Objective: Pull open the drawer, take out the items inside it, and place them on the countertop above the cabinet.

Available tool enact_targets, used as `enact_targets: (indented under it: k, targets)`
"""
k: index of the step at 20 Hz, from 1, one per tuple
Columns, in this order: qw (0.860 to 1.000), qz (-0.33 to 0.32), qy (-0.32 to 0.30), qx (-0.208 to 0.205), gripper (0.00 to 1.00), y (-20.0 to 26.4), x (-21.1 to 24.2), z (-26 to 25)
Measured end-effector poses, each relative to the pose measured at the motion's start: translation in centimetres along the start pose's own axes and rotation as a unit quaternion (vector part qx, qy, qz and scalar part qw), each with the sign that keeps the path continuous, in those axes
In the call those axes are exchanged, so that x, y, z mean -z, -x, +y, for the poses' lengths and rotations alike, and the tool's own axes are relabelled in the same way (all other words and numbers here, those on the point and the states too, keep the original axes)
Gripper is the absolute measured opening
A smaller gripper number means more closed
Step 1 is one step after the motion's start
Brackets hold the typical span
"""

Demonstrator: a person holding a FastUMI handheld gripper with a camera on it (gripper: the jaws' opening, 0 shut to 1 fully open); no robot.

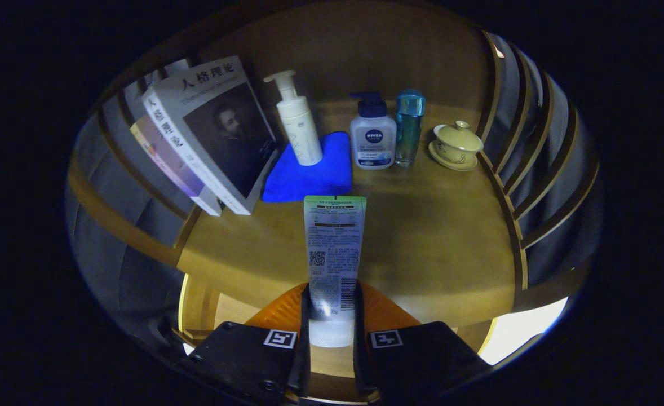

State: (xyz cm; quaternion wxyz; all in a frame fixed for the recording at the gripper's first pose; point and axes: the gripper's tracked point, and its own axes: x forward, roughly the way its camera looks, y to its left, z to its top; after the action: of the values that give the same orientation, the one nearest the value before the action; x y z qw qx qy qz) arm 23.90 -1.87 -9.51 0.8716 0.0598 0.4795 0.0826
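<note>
My gripper (pixel 332 307) is shut on a squeeze tube (pixel 333 248), white with a green end and printed text. Both fingers press on the tube's lower part near its cap, and the tube points forward, its green end just short of a blue cloth (pixel 309 169). The tube hangs over the front of the wooden countertop (pixel 433 237). Below the countertop's front edge, a lit wooden drawer interior (pixel 230 310) shows beside the fingers.
At the back of the countertop stand a white pump bottle (pixel 298 121) on the blue cloth, a white bottle with a dark blue pump (pixel 372 138), a teal bottle (pixel 409 127) and a yellow lidded cup on a saucer (pixel 456 146). Books (pixel 213 135) lean at the left. Slatted wooden sides flank both ends.
</note>
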Motion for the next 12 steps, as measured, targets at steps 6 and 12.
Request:
enact_targets:
  k: [6, 12]
  targets:
    - [0.999, 0.031, -0.026, 0.018, 0.34, -3.1, -0.2, -1.1]
    - [0.997, 0.035, -0.052, 0.035, 0.43, -4.2, -0.1, -1.7]
